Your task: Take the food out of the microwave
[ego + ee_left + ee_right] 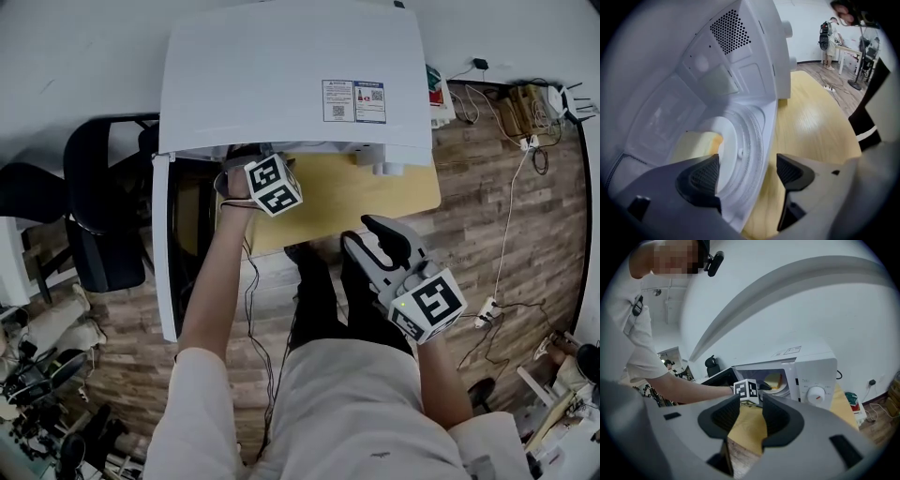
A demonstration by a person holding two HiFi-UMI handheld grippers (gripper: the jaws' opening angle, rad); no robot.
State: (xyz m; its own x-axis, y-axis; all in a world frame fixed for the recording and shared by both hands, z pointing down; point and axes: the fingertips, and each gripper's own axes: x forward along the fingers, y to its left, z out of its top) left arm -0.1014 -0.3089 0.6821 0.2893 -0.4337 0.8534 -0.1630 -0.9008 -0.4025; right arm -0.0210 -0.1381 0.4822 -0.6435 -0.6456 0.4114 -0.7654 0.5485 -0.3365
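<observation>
Right gripper (751,416): jaws are standing slightly apart, gripping nothing, short of the surface (375,192).
Left gripper (747,172): jaws are gaping wide, empty, at the microwave (281,75) mouth.
Plate (729,136): is lying just beyond the left-hand jaw.
Food (696,143), yellow: is sitting on the plate, ahead-left of those jaws, inside the cavity.

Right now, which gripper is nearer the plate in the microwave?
Left. The left gripper is at the open microwave, jaws apart just before the plate; the right gripper hangs back at the table edge.
</observation>
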